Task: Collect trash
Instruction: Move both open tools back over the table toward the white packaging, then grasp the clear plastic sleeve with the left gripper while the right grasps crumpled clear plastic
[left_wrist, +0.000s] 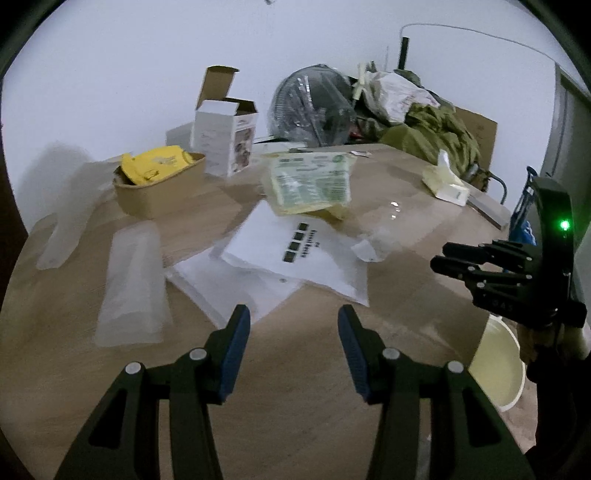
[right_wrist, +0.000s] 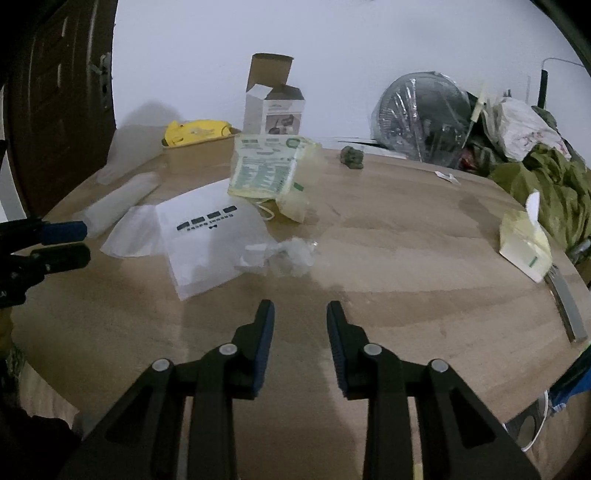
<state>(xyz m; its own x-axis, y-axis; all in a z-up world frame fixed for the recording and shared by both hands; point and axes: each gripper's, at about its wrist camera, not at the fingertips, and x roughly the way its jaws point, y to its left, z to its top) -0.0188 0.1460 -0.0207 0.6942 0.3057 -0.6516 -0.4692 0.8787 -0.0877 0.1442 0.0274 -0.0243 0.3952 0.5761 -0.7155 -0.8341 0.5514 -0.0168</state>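
over the wooden counter (right_wrist: 388, 258), left tool (left_wrist: 293, 347) and right tool (right_wrist: 300, 343) both gape, empty; crumpled clear plastic wrapper (right_wrist: 284, 254) at twelve o'clock.

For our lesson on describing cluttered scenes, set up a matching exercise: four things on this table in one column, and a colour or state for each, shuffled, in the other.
Things:
1. Bag in the brown tray
2. Tall carton
3. Fan
4. Left gripper

Descriptions:
A. Wrapped in clear plastic
B. Yellow
C. Jaws apart, nothing between them
D. Top flaps open

Pairs: 1-B, 2-D, 3-A, 4-C
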